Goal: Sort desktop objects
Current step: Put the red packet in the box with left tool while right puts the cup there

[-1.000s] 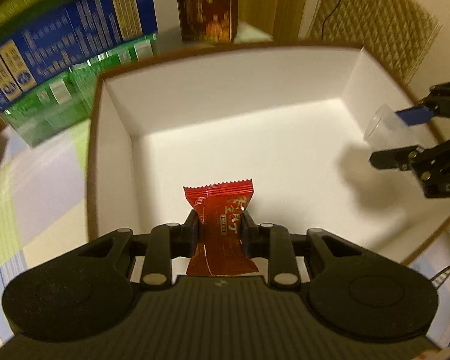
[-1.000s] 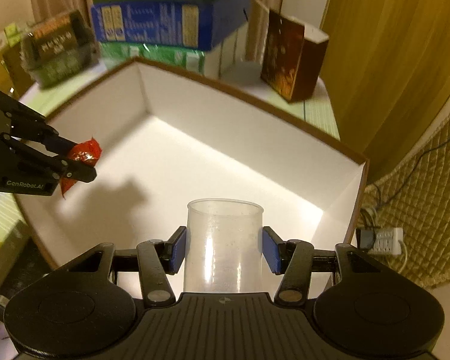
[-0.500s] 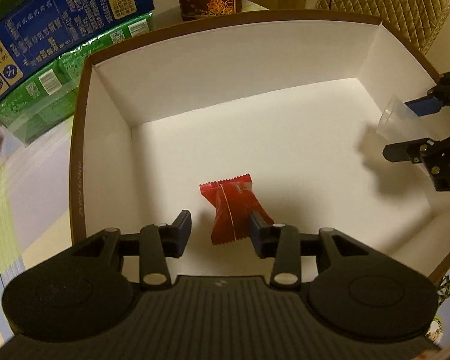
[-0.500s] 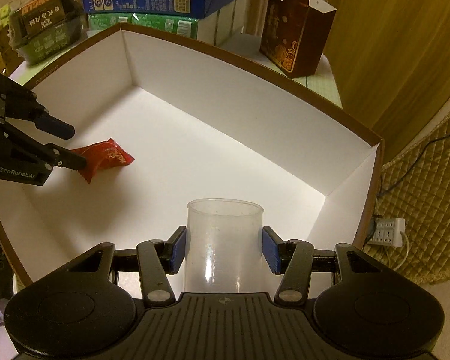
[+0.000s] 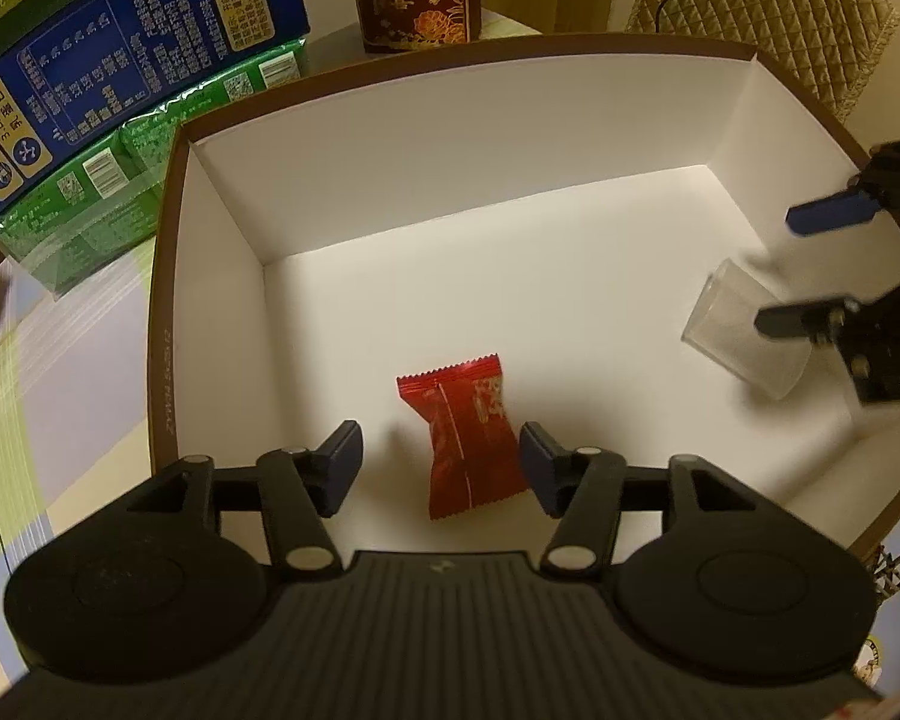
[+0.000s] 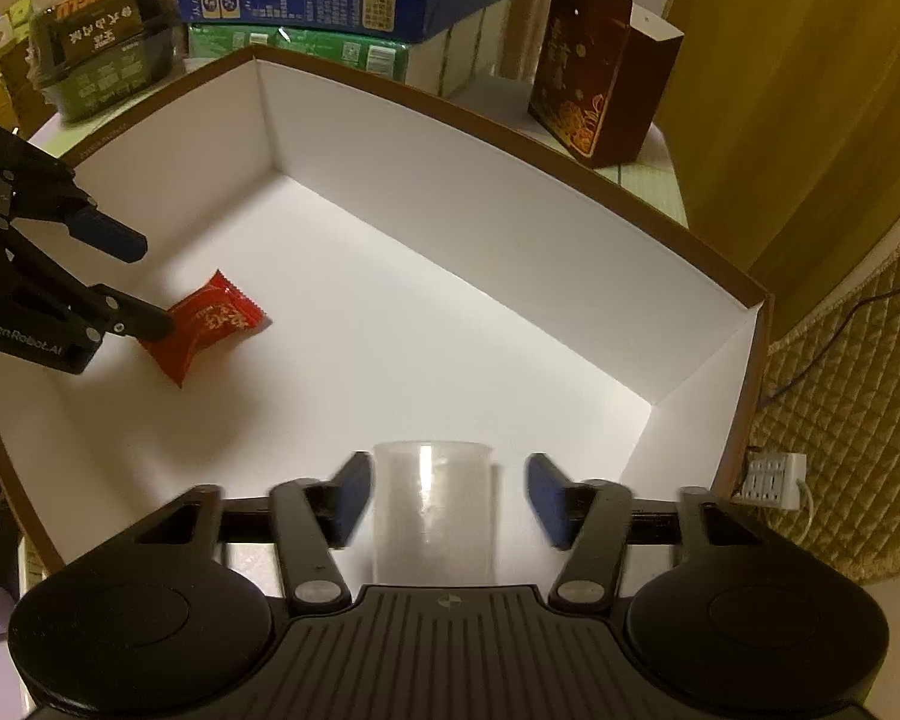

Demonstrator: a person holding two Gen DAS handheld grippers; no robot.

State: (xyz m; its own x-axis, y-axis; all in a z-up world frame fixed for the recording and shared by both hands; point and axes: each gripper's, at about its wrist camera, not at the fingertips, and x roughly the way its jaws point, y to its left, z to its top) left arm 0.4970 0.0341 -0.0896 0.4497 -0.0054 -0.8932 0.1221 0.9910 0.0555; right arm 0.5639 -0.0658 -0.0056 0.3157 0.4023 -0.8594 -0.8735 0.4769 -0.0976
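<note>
A red candy packet (image 5: pixel 465 435) lies on the floor of the white box (image 5: pixel 390 192); it also shows in the right wrist view (image 6: pixel 207 324). My left gripper (image 5: pixel 441 465) is open above it, jaws wide on either side, not touching. A clear plastic cup (image 6: pixel 432 504) sits between the jaws of my right gripper (image 6: pixel 450 501), which is open with gaps on both sides. In the left wrist view the cup (image 5: pixel 744 330) lies at the box's right side, tilted, beside the right gripper (image 5: pixel 810 267).
The box has a brown rim (image 6: pixel 510 132). Behind it stand a blue carton (image 5: pixel 120 54) on green packs (image 5: pixel 108 192), a dark brown gift box (image 6: pixel 600 72), and a dark noodle bowl (image 6: pixel 102 36). A power strip (image 6: pixel 774 474) lies at right.
My left gripper opened and let go of the candy packet, which now lies on the box floor. My right gripper lowered and opened off the cup.
</note>
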